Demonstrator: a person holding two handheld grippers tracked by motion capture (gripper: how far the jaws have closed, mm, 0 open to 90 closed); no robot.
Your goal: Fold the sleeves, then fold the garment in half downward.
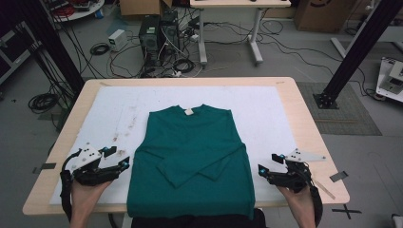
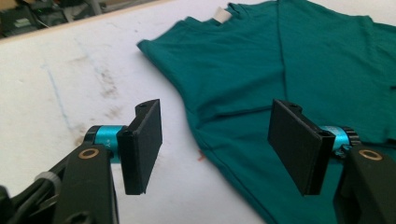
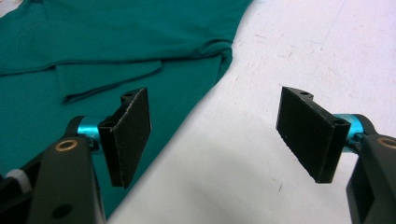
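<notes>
- The green sweater [image 1: 190, 161] lay flat on the white mat [image 1: 266, 109] at the table's near edge, both sleeves folded across its front.
- I had my left gripper [image 1: 115, 158] just beside its left edge — jaws apart, nothing between them.
- My right gripper [image 1: 269, 164] sat near the right edge, jaws wide apart and empty.

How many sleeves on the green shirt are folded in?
2. Both sleeves of the shirt are folded across its front and cross near the middle: the left sleeve comes in from the left edge, the right sleeve from the right edge.
</notes>
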